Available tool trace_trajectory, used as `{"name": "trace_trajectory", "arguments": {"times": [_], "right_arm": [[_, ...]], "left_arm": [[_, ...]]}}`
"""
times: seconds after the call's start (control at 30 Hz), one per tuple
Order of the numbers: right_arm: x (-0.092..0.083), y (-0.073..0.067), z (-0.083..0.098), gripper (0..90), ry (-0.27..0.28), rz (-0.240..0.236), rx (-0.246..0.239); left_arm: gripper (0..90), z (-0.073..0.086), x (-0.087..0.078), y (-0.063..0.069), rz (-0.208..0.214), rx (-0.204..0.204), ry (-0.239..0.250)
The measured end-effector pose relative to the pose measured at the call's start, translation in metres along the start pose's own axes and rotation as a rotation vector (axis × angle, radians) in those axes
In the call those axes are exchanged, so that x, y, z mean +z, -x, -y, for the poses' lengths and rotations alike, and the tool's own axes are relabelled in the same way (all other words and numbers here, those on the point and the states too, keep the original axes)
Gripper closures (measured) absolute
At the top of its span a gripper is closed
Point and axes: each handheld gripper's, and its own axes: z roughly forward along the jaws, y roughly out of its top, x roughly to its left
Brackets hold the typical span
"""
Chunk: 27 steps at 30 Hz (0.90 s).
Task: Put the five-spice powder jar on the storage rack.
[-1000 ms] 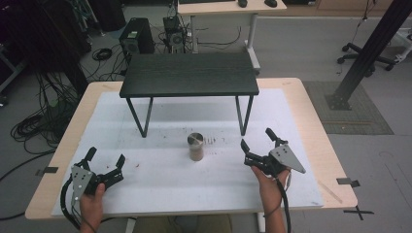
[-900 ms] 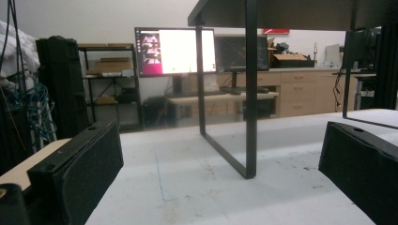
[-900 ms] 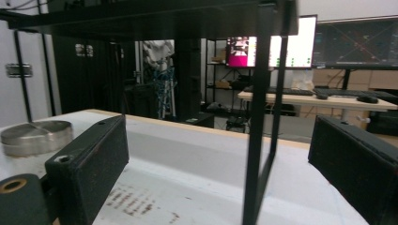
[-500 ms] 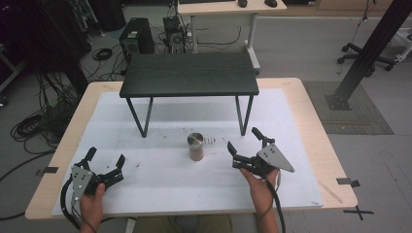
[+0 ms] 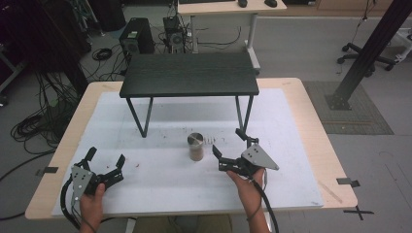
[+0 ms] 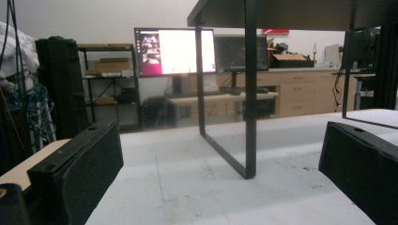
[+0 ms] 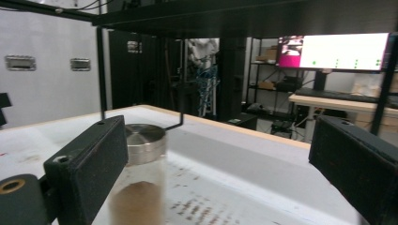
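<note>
jar x1, grippers x2: right near jar, left apart.

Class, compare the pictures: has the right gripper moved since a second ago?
Yes. The right gripper has moved left toward the jar, which stands in the same spot; its jaws are open.

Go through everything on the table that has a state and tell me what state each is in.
Jar: upright, metal lid on, brown contents low inside, not gripped.
Right gripper: open, beside the jar.
Left gripper: open, empty.
Small black table: standing upright, top bare.
</note>
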Motion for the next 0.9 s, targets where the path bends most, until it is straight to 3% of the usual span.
{"name": "trace_trajectory", "arguments": {"times": [0.47,0.9], "right_arm": [[0.021,-0.018,0.01,4.6,-0.021,-0.068,0.01],[0.037,-0.029,0.022,4.4,-0.037,-0.094,0.031]], "left_arm": [[0.4,0.0,0.0,0.0,0.003,0.001,0.002],[0.4,0.0,0.0,0.0,0.006,-0.001,0.005]]}}
